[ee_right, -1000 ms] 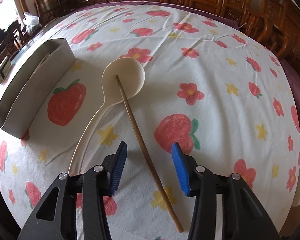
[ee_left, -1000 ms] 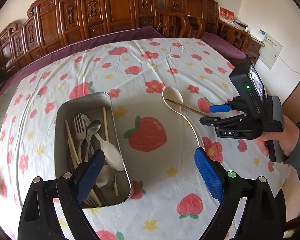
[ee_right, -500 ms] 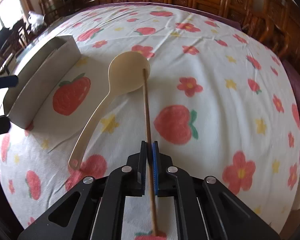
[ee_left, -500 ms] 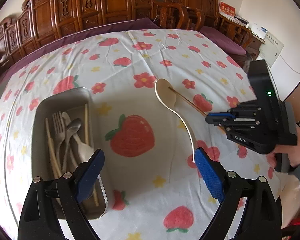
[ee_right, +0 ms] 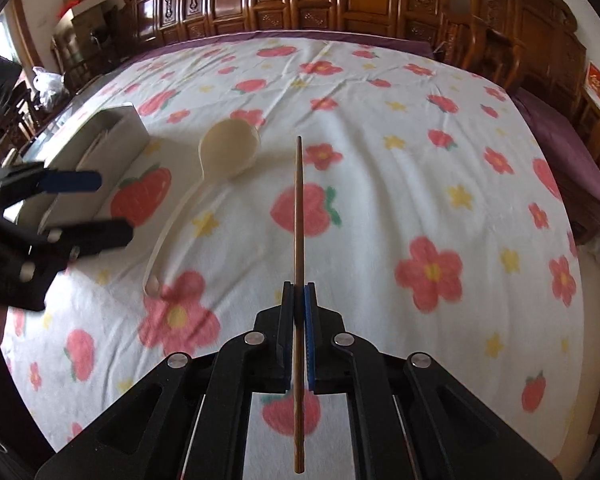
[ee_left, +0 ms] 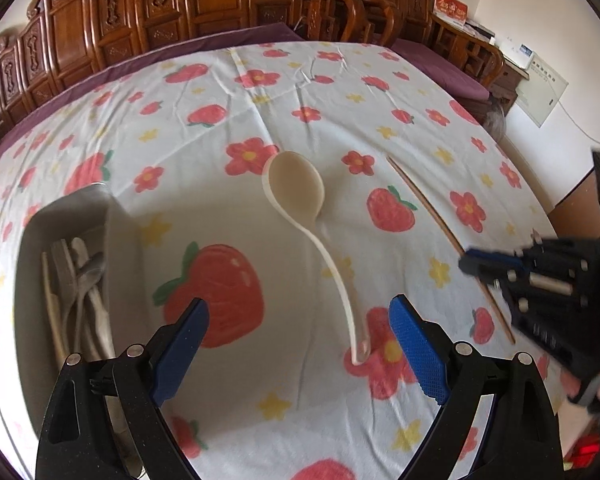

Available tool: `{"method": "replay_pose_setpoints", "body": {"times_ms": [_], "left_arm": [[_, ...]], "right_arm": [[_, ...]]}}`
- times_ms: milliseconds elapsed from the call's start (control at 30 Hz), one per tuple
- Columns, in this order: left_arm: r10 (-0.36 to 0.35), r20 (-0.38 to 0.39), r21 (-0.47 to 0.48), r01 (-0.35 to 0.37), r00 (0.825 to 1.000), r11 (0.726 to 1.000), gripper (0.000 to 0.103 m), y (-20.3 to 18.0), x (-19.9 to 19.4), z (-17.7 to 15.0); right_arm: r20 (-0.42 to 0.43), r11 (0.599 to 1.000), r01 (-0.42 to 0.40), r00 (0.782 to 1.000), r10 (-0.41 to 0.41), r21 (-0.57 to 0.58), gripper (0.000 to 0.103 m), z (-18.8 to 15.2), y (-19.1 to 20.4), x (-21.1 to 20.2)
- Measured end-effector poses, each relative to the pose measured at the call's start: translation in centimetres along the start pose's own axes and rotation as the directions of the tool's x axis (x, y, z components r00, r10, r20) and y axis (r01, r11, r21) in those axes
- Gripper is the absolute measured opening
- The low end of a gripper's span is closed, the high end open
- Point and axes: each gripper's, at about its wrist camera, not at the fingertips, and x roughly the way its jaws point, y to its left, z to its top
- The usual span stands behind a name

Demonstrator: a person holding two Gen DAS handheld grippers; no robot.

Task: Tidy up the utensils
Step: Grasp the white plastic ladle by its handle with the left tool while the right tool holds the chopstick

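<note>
chopstick now clamped, lifted off ladle

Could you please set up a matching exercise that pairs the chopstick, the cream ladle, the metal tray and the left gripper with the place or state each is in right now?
Things:
1. chopstick
2. cream ladle
3. metal tray
4. left gripper

States:
A. holds forks and spoons
B. jaws wide open over the handle end of a utensil
C. clamped in the right gripper
D. lying bare on the strawberry tablecloth

Pairs: 1-C, 2-D, 3-A, 4-B
</note>
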Motion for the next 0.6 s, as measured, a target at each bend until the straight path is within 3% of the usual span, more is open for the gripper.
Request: {"method": "replay_pose_setpoints", "body": {"times_ms": [133,467,600], "left_arm": [[0.010,-0.017,0.003,-0.010,1.000,1.000,0.088,-0.5,1.5,0.5],[0.023,-0.057,-0.016,-0.024,0.998,1.000,0.088,-0.7,4.0,1.6],[0.019,-0.074,-0.015,-0.020,0.997,1.000,0.073,-0.8,4.7,1.9]], "right_arm": [[-0.030,0.999,-0.003,1.000,0.004,0.041,0.006,-1.7,-0.6,1.0],[-0.001,0.996,-0.031,1.000,0.031,0.080,0.006,-2.6,-1.1,0.8],[0.009,0.996,-0.034,0.999,0.033,0.086,0.006,-2.8,-1.2,0.8]]}}
